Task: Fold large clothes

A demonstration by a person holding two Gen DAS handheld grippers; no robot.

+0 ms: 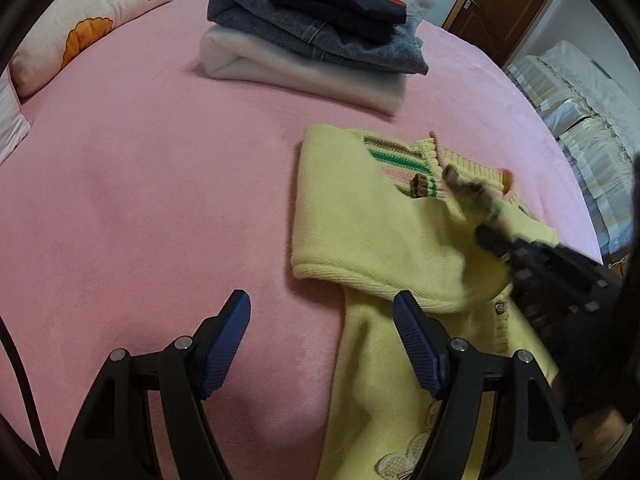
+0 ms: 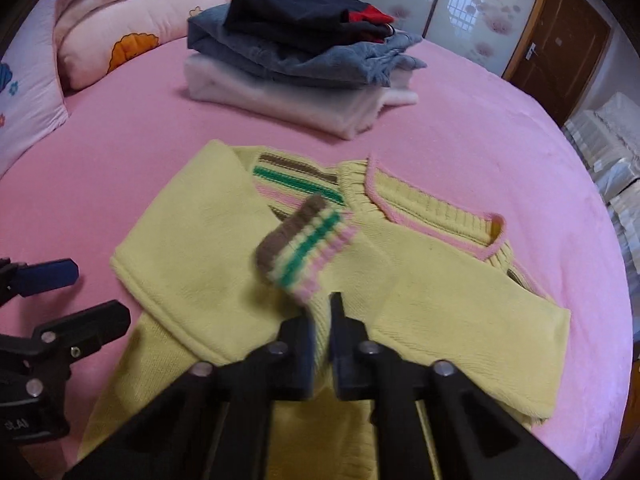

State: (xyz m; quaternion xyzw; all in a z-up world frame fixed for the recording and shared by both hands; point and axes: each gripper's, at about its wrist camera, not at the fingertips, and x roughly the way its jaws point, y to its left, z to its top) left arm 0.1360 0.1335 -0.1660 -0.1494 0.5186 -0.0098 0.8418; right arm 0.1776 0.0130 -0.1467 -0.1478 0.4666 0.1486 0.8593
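Note:
A yellow knit sweater [image 2: 192, 264] lies partly folded on the pink bed [image 2: 500, 152], pink-trimmed collar toward the far side. My right gripper [image 2: 322, 320] is shut on a sleeve just below its brown, green and pink striped cuff [image 2: 308, 252], which stands up over the sweater's chest. The left wrist view shows that gripper [image 1: 486, 232] blurred, with the cuff [image 1: 466, 190] above it. My left gripper [image 1: 320, 308] is open and holds nothing. It hovers at the sweater's [image 1: 360, 220] near left edge, one finger over the sheet and one over the yellow knit. It is also in the right wrist view [image 2: 84, 292].
A stack of folded clothes [image 1: 312, 40], white, grey denim and dark navy, sits at the far side of the bed. A flowered pillow [image 1: 88, 28] lies at the far left. Covered furniture [image 1: 580, 100] and a brown door [image 1: 504, 4] stand beyond the bed's right edge.

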